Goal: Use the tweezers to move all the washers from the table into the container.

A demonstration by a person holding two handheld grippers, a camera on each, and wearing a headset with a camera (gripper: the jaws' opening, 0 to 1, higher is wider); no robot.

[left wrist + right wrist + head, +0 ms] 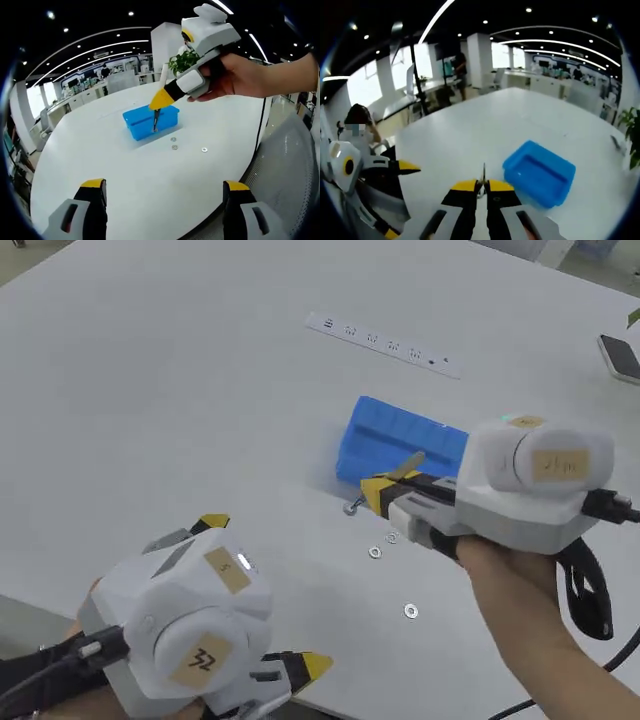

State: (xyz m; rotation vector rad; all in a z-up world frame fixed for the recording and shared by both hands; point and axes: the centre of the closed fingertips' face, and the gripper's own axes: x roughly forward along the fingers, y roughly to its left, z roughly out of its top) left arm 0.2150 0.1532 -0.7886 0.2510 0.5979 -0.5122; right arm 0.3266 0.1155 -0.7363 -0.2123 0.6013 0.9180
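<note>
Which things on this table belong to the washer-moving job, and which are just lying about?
Job: tweezers, three washers, blue container, right gripper holding the tweezers.
Lying about: power strip, phone.

Table (150, 390): white, broad, smooth-topped.
Container (400, 440): blue, sat mid-surface.
Washers (375, 553): three, loose, between container and near edge.
Power strip (382, 344): white, toward far edge.
Phone (622, 357): by right edge.
</note>
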